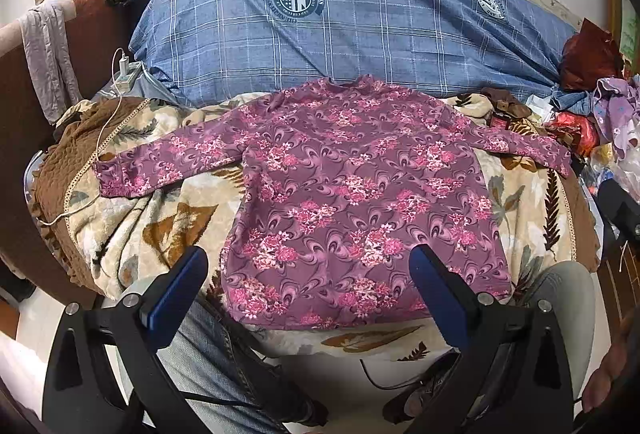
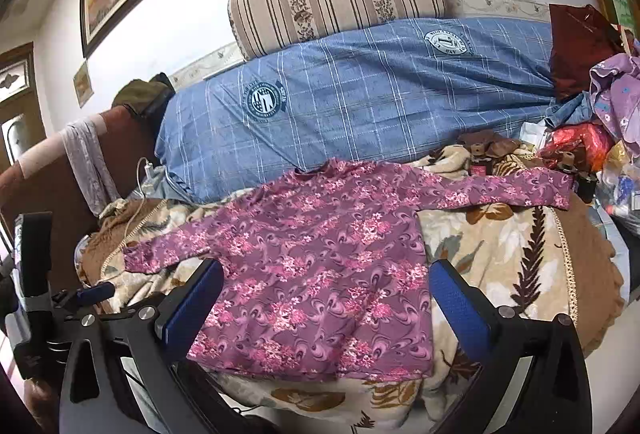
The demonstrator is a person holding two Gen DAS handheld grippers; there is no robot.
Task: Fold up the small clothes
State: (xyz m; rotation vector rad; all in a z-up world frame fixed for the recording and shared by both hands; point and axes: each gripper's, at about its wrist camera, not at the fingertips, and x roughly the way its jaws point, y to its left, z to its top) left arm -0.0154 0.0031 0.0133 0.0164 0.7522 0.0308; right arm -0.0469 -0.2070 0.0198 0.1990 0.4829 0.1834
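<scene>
On the bed's leaf-print blanket (image 1: 132, 230), a floral top (image 1: 352, 194) lies flat, sleeves spread for folding; left tongs (image 1: 308, 294) and right tongs (image 2: 326, 308) hover released, empty.

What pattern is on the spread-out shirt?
Pink flower clusters on purple swirls, the shirt clearest in the left wrist view.

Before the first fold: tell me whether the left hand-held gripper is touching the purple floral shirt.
Apart. In the left wrist view the left hand-held gripper hangs open above the purple floral shirt, whose hem lies flat and undisturbed between the fingers.
</scene>
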